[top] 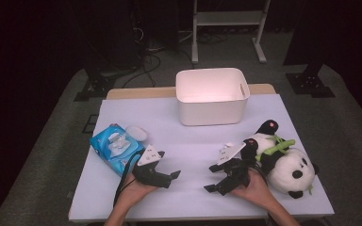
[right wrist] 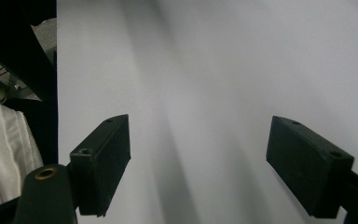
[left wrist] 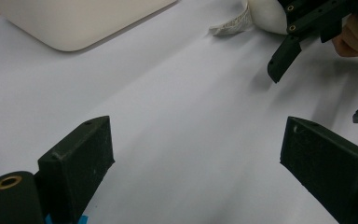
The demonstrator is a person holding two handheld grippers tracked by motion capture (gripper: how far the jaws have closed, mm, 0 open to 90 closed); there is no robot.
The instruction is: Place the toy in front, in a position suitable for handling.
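Table (top: 193, 141): a pale lilac-white surface seen from above, with dark floor around it.
Bin (top: 212, 96): a white open-topped tub at the far middle of the table; what shows of its inside is bare. Its rounded corner also shows at the top left of the left gripper view (left wrist: 79, 23).
Panda toy (top: 285, 165): a black-and-white plush with a green bamboo sprig, lying on its side near the right edge. Its long axis runs from the far left down to the near right.
Wipes pack (top: 115, 146): a blue soft pack with its white flap up, lying at the left, with its long axis running from the far left toward the near right.
Right gripper (top: 219, 178): held in the person's right hand, jaws spread wide with nothing between them, pointing left toward the table's middle. The panda lies just beside this hand, behind and to the right of the jaws.
Left gripper (top: 174, 176): held in the left hand, jaws apart and empty, pointing right. The wipes pack sits just behind and left of it.
Key relation: each gripper points away from the thing nearest to it, so a grab would probably need the hand to turn outward first. The right hand is the nearer one to the panda, the left to the wipes.
Small white lid (top: 136, 133): a round cap-like piece touching the far side of the wipes pack.
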